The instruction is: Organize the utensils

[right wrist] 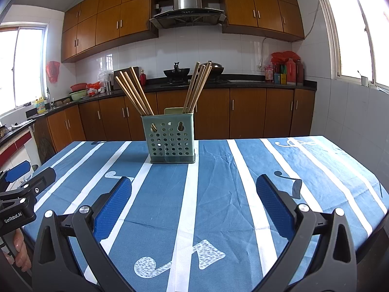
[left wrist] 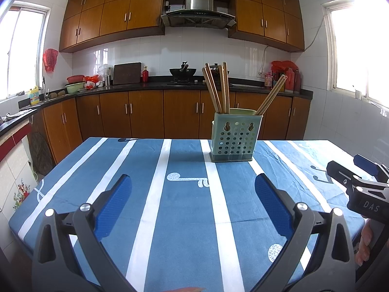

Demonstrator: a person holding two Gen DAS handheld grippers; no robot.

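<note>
My left tool (left wrist: pixel 192 185) and right tool (right wrist: pixel 193 186) both gape wide, holding nothing. The green holder (right wrist: pixel 170 138) stands upright mid-counter (right wrist: pixel 218 194), chopsticks (right wrist: pixel 133 92) leaning inside in perhaps two bunches.

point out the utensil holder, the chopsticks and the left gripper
utensil holder (right wrist: pixel 170 143): right wrist view, perforated front wall
chopsticks (right wrist: pixel 132 92): right wrist view, left bundle's shafts
left gripper (left wrist: pixel 193 202): left wrist view, midway between its open fingertips
</note>
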